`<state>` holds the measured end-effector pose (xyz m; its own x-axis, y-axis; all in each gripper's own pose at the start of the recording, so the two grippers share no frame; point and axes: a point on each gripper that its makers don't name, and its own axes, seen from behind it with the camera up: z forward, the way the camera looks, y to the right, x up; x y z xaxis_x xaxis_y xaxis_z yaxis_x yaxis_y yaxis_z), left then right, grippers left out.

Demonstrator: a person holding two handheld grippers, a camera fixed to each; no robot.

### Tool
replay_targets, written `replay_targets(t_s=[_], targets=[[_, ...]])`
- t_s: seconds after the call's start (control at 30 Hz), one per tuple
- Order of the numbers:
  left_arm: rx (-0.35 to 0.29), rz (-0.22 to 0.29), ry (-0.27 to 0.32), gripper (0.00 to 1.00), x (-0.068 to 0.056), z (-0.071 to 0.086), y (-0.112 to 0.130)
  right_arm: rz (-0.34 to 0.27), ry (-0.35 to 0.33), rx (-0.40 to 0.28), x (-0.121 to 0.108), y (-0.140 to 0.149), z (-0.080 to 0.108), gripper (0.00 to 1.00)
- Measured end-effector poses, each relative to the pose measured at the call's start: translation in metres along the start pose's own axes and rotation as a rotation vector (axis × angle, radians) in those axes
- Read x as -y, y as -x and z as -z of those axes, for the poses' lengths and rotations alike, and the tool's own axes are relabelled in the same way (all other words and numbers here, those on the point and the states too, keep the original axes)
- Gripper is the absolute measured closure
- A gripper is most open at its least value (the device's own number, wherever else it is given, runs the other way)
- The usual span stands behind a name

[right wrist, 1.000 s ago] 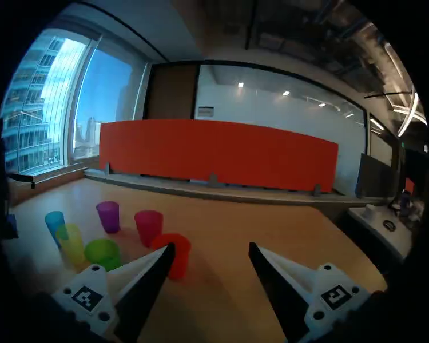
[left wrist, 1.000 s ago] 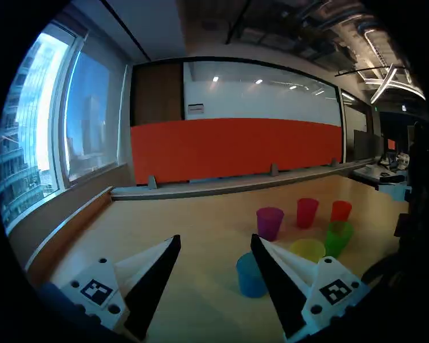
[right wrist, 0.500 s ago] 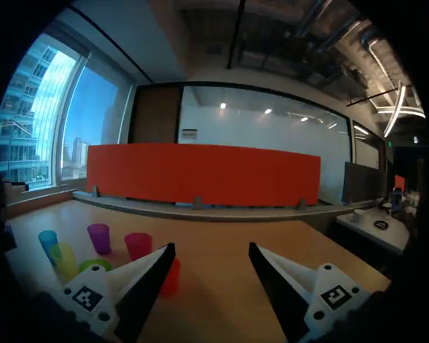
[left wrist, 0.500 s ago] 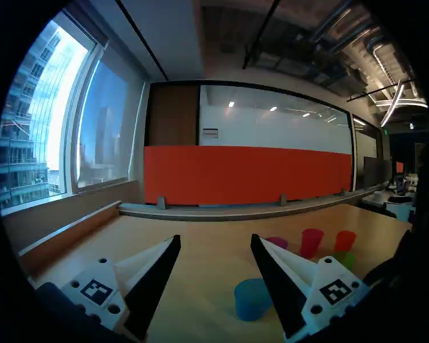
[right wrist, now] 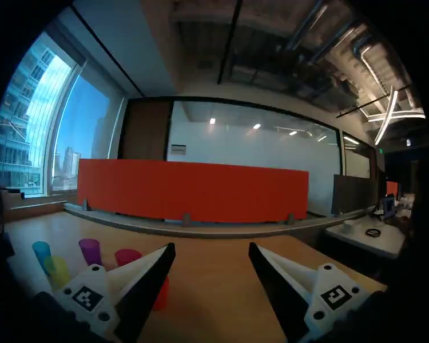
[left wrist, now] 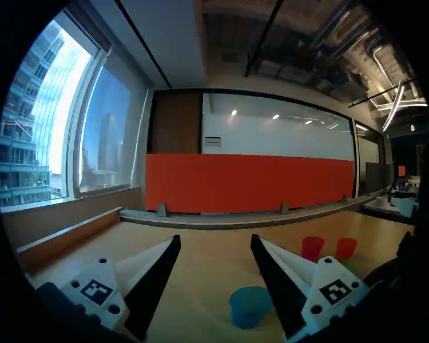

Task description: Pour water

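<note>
Holding left gripper [left wrist: 214,236] and right gripper [right wrist: 210,246] agape, empty, we spot a purple cup [right wrist: 90,250] in the right gripper view, a green cup [left wrist: 348,263] in the left gripper view; contents unclear.

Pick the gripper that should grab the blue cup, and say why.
Left looks better placed. The blue cup stands close ahead of the left gripper, low between its open jaws and partly behind one finger. Seen from the right gripper, the same cup lies far off to the left side.
</note>
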<state>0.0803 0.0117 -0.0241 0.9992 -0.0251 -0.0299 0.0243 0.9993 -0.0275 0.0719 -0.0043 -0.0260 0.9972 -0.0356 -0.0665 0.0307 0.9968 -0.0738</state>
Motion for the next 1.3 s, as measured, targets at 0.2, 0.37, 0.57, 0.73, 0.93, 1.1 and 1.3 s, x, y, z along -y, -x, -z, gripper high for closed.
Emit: replay_targets(t_s=[0.2, 0.37, 0.57, 0.73, 0.93, 1.1, 1.3], targets=[[-0.02, -0.004, -0.014, 0.09, -0.002, 0.003, 0.001, -0.012, 0.001, 0.018, 0.0, 0.002, -0.001, 0.01], [-0.038, 0.003, -0.022, 0.09, -0.002, 0.004, 0.002, -0.028, 0.014, 0.022, -0.004, 0.001, -0.001, 0.01], [-0.044, 0.009, -0.027, 0.09, 0.001, 0.005, 0.012, -0.038, 0.03, 0.027, -0.007, 0.0, 0.0, 0.01], [-0.047, -0.001, -0.03, 0.09, 0.004, 0.002, 0.021, -0.035, 0.032, 0.026, -0.007, -0.002, 0.004, 0.01], [-0.055, -0.009, -0.039, 0.09, 0.006, -0.001, 0.034, -0.042, 0.029, 0.031, -0.006, -0.002, 0.007, 0.01], [-0.057, -0.027, -0.04, 0.09, 0.006, -0.003, 0.04, -0.051, 0.029, 0.034, -0.004, -0.003, 0.006, 0.01], [-0.064, -0.037, -0.043, 0.09, 0.009, -0.004, 0.046, -0.054, 0.026, 0.04, -0.003, -0.001, 0.004, 0.01]])
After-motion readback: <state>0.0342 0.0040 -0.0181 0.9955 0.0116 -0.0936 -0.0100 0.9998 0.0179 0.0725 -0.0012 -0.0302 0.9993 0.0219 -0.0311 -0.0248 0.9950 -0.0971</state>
